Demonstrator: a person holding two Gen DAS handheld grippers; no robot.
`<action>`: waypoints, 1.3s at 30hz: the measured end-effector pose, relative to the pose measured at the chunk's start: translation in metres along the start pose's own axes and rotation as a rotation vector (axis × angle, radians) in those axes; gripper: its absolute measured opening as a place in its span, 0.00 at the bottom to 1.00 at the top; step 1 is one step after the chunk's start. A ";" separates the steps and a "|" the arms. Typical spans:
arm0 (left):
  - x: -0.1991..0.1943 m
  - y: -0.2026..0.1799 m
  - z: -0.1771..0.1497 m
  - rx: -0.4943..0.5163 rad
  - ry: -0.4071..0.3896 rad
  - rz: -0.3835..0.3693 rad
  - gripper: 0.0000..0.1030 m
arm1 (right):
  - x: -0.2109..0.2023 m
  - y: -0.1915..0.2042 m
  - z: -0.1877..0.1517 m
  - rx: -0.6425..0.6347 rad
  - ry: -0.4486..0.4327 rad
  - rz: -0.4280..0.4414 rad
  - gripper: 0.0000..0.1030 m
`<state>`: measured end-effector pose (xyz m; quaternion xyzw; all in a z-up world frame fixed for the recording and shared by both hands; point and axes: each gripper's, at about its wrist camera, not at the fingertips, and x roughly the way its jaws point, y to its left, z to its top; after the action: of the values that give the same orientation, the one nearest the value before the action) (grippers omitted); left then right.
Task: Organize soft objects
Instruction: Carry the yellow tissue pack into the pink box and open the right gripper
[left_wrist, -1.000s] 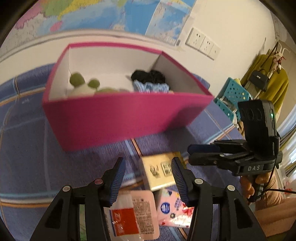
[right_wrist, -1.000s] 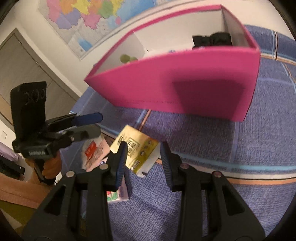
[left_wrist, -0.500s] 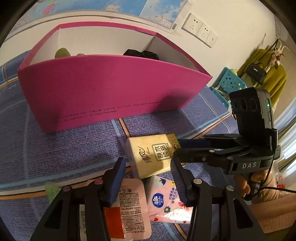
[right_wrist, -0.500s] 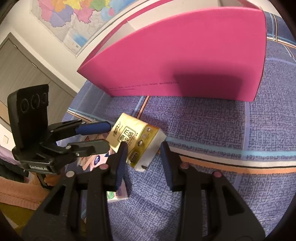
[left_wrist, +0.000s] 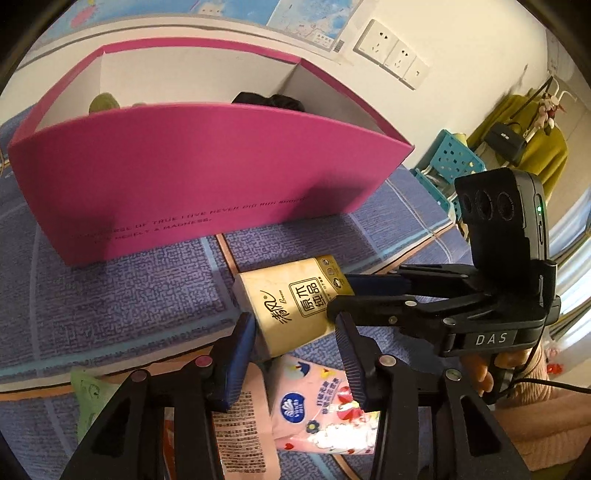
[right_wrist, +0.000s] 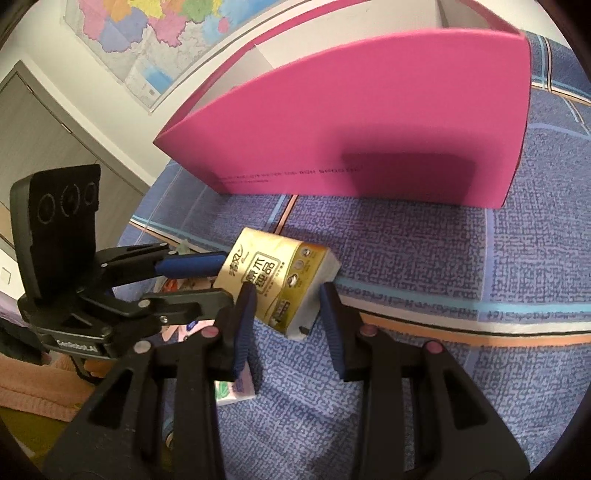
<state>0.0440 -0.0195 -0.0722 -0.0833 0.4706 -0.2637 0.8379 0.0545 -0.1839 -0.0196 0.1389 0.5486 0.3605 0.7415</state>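
Fingers of my left gripper (left_wrist: 295, 343) have been closing around the tissue pack (left_wrist: 295, 308), not yet pinching. Right gripper (right_wrist: 286, 314) straddles its far end unclenched, steadying it for the box (left_wrist: 207, 192).

Each scene is viewed from a wrist fisheye, angled steeply down along its own gripper, close above the surface (left_wrist: 122, 295); the yellow tissue pack (left_wrist: 295, 306) (right_wrist: 280, 280) and pink box (left_wrist: 192, 184) (right_wrist: 369, 122) are shared from opposite sides; each gripper is caught by the other view.
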 end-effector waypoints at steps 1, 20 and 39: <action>0.000 -0.001 0.001 0.001 -0.003 -0.001 0.43 | -0.002 0.001 0.001 -0.003 -0.007 -0.002 0.38; -0.055 -0.030 0.039 0.104 -0.173 0.009 0.43 | -0.056 0.031 0.036 -0.112 -0.174 -0.018 0.38; -0.063 -0.031 0.088 0.129 -0.243 0.048 0.43 | -0.067 0.031 0.086 -0.159 -0.252 -0.042 0.38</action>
<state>0.0799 -0.0224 0.0350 -0.0494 0.3497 -0.2613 0.8983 0.1121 -0.1919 0.0776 0.1123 0.4237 0.3669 0.8205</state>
